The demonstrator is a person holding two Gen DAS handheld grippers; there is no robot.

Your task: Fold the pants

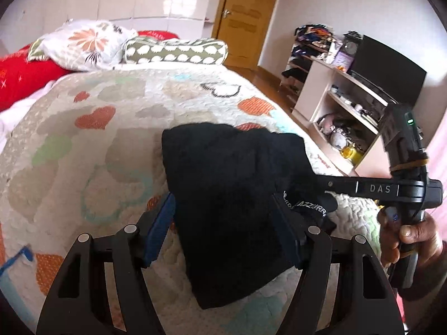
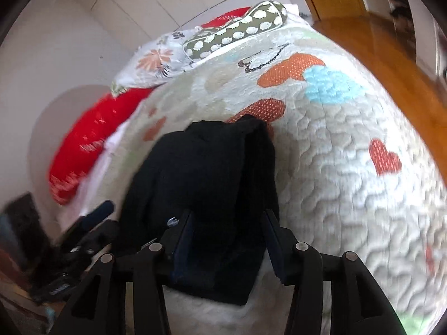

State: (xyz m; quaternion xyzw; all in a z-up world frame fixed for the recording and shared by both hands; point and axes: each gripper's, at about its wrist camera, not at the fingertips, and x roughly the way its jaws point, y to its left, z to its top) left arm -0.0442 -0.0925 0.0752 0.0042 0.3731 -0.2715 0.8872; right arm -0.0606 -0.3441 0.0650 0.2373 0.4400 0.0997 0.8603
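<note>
The black pants [image 1: 232, 195] lie folded into a compact bundle on the quilted bedspread [image 1: 97, 145]. My left gripper [image 1: 223, 229] is open, its blue-padded fingers either side of the bundle's near end. In the left wrist view the right gripper [image 1: 318, 195] reaches in from the right, with a hand on its handle; its tips are lost against the black cloth by the lettered waistband [image 1: 307, 203]. In the right wrist view the pants [image 2: 206, 195] lie between the spread fingers of my right gripper [image 2: 229, 248], which is open. The left gripper [image 2: 83, 237] shows blurred at lower left.
Pillows [image 1: 89, 42] and a red cushion [image 1: 25, 78] lie at the head of the bed. A shelf unit [image 1: 343, 106] with a dark screen [image 1: 388, 69] stands to the right across a wooden floor [image 2: 391, 64]. A wooden door [image 1: 245, 14] is behind.
</note>
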